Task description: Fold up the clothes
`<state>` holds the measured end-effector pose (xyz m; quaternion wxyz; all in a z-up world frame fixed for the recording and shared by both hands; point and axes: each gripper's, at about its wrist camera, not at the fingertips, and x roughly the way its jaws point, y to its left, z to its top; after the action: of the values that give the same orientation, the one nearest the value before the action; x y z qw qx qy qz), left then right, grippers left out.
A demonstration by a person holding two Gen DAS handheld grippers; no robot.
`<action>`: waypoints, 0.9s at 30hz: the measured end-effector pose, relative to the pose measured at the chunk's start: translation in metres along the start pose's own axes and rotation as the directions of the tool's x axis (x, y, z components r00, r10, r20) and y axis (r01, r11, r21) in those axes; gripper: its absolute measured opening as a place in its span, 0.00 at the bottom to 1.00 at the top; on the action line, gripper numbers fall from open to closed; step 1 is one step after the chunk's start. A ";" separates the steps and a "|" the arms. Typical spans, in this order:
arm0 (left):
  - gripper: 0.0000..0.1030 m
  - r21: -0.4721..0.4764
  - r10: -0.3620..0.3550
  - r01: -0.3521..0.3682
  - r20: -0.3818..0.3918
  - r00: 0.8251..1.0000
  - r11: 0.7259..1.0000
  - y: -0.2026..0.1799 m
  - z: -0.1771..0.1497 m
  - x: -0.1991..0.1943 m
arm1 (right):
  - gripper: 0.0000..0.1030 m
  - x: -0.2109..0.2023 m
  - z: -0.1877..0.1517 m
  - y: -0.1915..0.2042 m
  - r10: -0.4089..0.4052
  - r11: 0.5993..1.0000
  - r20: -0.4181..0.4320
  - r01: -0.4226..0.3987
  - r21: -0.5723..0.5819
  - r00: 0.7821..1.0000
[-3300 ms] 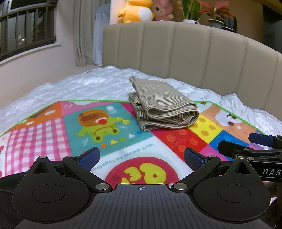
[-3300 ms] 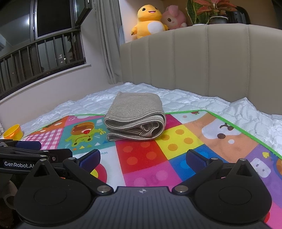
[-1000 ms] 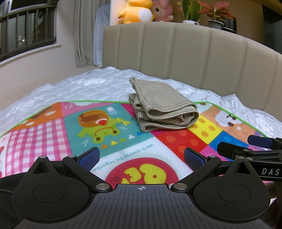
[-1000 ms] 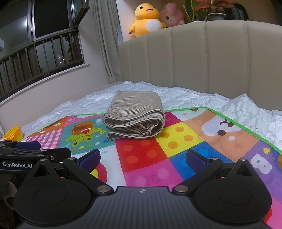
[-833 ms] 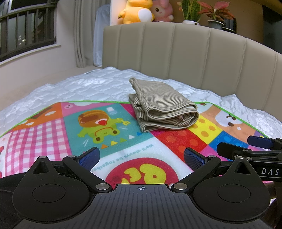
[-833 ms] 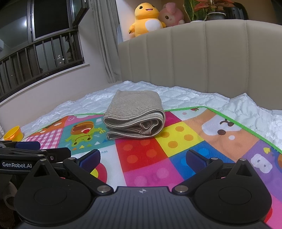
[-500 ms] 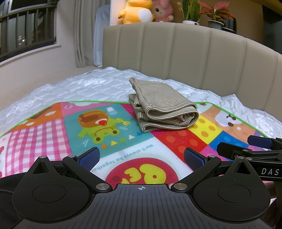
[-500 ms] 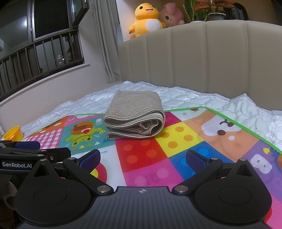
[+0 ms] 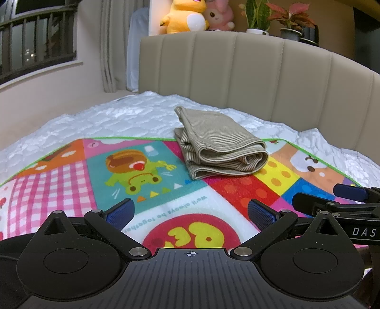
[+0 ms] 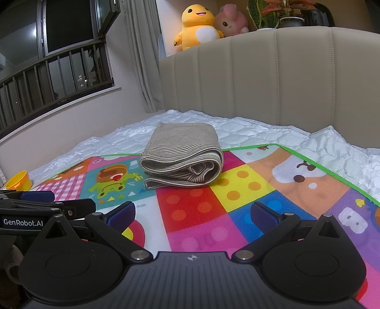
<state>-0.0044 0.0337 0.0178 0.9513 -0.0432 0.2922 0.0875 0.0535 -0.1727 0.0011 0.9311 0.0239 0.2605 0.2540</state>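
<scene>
A beige striped garment (image 9: 220, 145) lies folded in a thick bundle at the far edge of a colourful play mat (image 9: 152, 166) on the bed. It also shows in the right wrist view (image 10: 182, 156). My left gripper (image 9: 190, 211) is open and empty, low over the near part of the mat, well short of the garment. My right gripper (image 10: 193, 214) is open and empty too, beside the left one. Each gripper shows at the edge of the other's view.
A white quilted mattress (image 9: 106, 118) surrounds the mat. A beige padded headboard (image 9: 237, 76) stands behind, with plush toys (image 10: 199, 26) and potted plants (image 9: 280, 21) on its ledge. A yellow cup (image 10: 19, 181) sits at the left. A window with a railing (image 10: 59, 76) is on the left wall.
</scene>
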 end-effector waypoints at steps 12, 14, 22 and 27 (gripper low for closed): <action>1.00 0.000 0.001 -0.001 -0.001 1.000 1.000 0.000 0.000 0.000 | 1.00 -0.001 0.000 0.001 -0.001 1.000 0.000 0.001 0.000 1.000; 1.00 0.000 0.000 0.000 0.000 1.000 1.000 0.000 0.000 -0.001 | 1.00 -0.001 0.000 0.001 -0.001 1.000 0.000 0.001 0.000 1.000; 1.00 0.002 0.002 -0.002 0.001 1.000 1.000 0.000 0.000 0.000 | 1.00 -0.001 -0.001 0.001 -0.002 1.000 -0.001 0.002 -0.001 1.000; 1.00 0.001 0.007 -0.007 0.011 1.000 1.000 0.000 0.000 -0.003 | 1.00 -0.001 -0.001 0.001 0.001 1.000 0.001 -0.001 0.000 1.000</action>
<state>-0.0067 0.0334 0.0189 0.9526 -0.0414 0.2873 0.0911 0.0519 -0.1721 0.0013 0.9312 0.0240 0.2600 0.2545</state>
